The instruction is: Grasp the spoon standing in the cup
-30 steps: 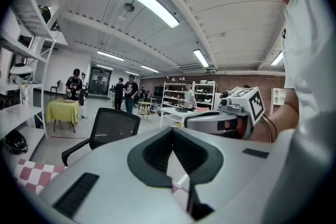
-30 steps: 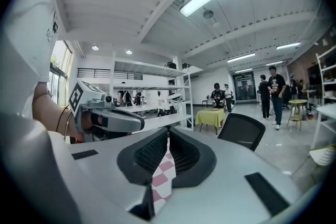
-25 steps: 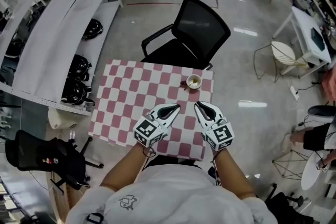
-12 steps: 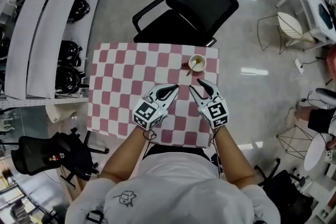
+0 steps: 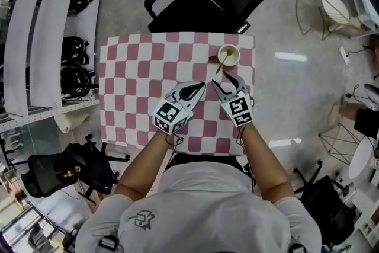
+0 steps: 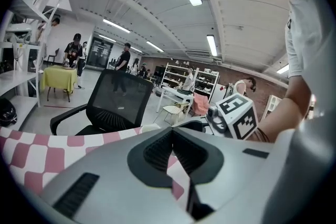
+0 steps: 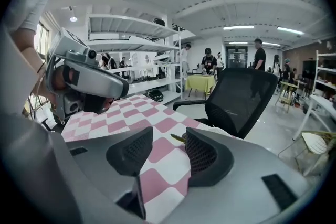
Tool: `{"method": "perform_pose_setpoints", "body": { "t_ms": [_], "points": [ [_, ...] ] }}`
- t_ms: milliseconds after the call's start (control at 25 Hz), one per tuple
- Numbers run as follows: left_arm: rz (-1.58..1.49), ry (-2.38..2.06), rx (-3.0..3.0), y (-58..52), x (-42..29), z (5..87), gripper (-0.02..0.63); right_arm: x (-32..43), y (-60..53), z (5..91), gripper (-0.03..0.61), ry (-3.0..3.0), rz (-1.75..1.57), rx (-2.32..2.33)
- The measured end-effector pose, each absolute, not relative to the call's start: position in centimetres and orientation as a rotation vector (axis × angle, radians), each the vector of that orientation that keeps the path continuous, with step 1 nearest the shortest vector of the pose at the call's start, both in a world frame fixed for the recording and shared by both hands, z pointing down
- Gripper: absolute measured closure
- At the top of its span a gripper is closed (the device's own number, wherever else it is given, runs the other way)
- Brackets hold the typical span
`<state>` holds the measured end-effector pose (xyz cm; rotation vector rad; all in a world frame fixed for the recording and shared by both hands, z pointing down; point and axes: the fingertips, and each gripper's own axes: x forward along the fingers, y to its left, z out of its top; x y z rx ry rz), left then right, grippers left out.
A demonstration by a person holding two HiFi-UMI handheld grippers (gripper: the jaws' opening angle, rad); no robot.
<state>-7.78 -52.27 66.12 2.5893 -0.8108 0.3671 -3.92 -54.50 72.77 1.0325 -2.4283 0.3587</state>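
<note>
Over the checked table [image 5: 133, 77] the left gripper [image 5: 193, 90] hangs with its jaws pressed together, empty. Just beside it, the right gripper [image 5: 228, 82] has just been opening its jaws, which stand wide with nothing between them. Just past its tips, the spoon [image 5: 219, 66] leans in the cup [image 5: 231, 55] near the table's far right corner.

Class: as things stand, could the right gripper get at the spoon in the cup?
Probably yes. The right gripper has just been opening its jaws, with nothing between them. It points at the spoon leaning from the cup just ahead. Only bare tablecloth lies between.
</note>
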Motion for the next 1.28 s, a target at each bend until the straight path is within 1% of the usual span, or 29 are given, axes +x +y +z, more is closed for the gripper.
{"method": "perform_pose_setpoints", "body": {
  "t_ms": [400,600,1120,1280],
  "points": [
    [0.387,-0.793,2.562,-52.4,-8.6,67.8,0.600,-4.3,-56.6,76.4,0.385,-2.312,0.338,1.095],
    [0.378,-0.786,2.551,-52.5,-8.8,68.0,0.600,-3.9,-57.2,76.4,0.454,-2.265,0.324,1.128],
    [0.345,-0.761,2.565,-50.7,-7.4,66.7,0.600,-0.6,-58.0,72.7,0.539,-2.218,0.201,1.259],
    [0.340,-0.760,2.575,-50.1,-6.7,66.1,0.600,0.3,-57.9,71.5,0.545,-2.222,0.182,1.281]
  ]
}}
